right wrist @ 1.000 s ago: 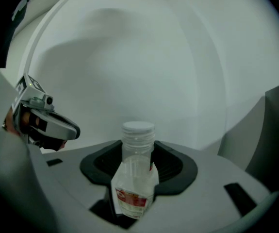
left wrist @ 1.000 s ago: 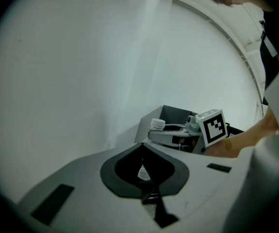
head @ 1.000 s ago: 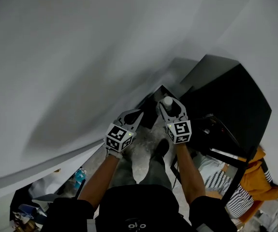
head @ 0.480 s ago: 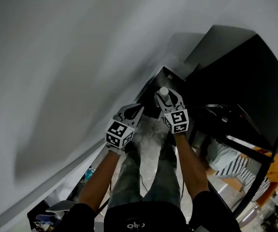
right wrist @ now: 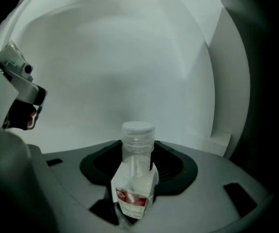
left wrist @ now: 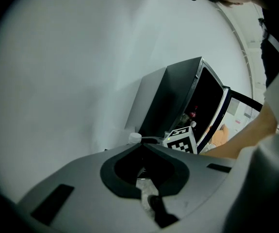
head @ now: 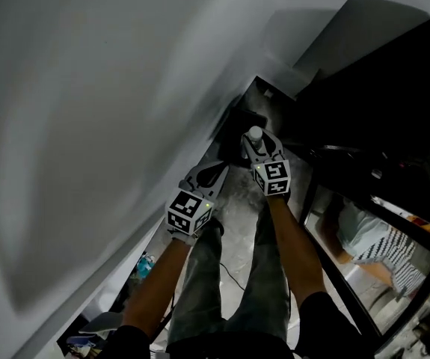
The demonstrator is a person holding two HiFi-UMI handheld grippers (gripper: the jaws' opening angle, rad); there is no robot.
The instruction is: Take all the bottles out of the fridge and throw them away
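Lowered since prior frame: both grippers. R gripper (head: 256, 142) clenched on clear plastic bottle (right wrist: 135, 178), cap up; L gripper (head: 217, 170) closed, empty. Est.: bottle out of fridge (left wrist: 178, 101), disposal pending.

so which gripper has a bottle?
The right gripper: a clear white-capped bottle sits clamped in its jaws. The left gripper is shut on nothing.

White wall (head: 87, 126), mottled grey floor (head: 233, 197).
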